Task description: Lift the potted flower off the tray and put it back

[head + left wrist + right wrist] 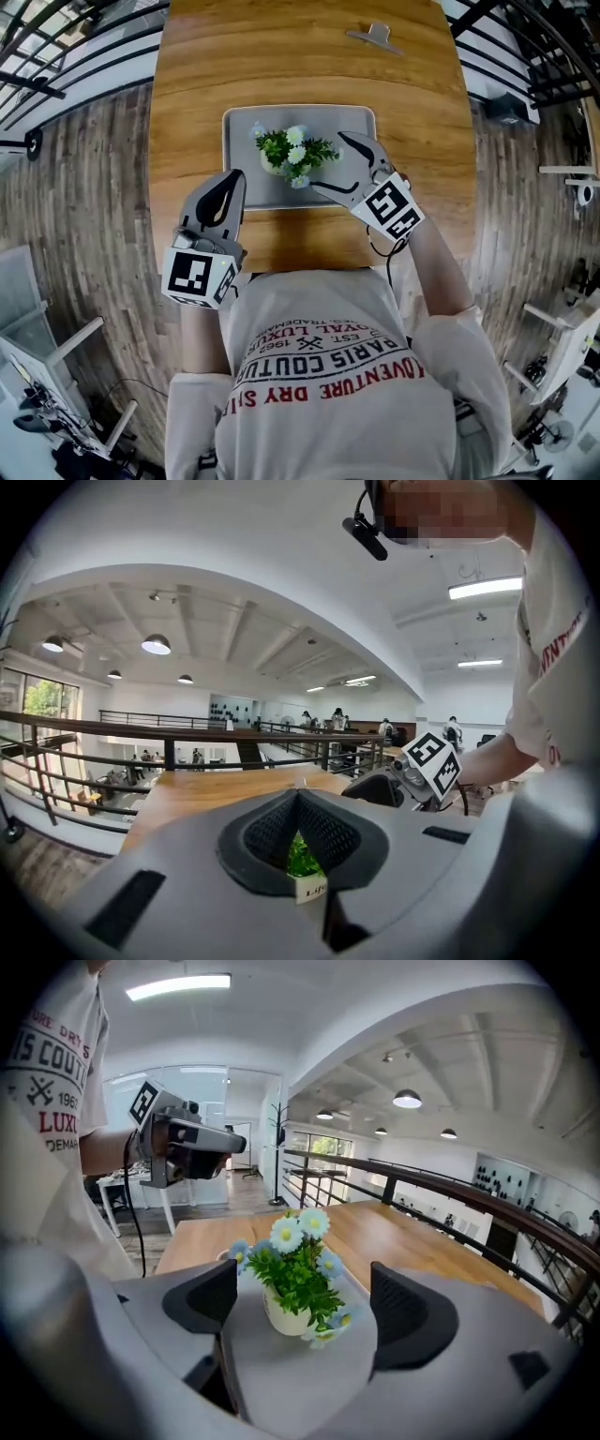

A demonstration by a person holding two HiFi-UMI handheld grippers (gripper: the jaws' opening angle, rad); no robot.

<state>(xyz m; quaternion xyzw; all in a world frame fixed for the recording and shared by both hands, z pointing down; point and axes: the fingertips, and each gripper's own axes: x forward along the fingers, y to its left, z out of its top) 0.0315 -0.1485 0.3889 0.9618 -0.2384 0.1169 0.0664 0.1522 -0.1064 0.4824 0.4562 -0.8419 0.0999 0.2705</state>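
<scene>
A small potted flower (pixel 294 154), with white and pale blue blooms in a cream pot, stands upright on the grey tray (pixel 242 127) in the middle of the wooden table. My right gripper (pixel 328 161) reaches in from the right. Its jaws are spread wide on either side of the plant and do not touch it. In the right gripper view the pot (pixel 286 1309) sits on the tray (pixel 300 1377) just ahead of the open gripper (pixel 302 1290). My left gripper (pixel 233 175) hovers at the tray's near left corner with its jaws shut. Its own view shows only a sliver of the plant (pixel 301 859) through them.
The tray lies on a long wooden table (pixel 417 103), whose near edge is right at the person's body. A small grey metal piece (pixel 374 36) lies at the far end. Black railings (pixel 66 56) and wood flooring surround the table.
</scene>
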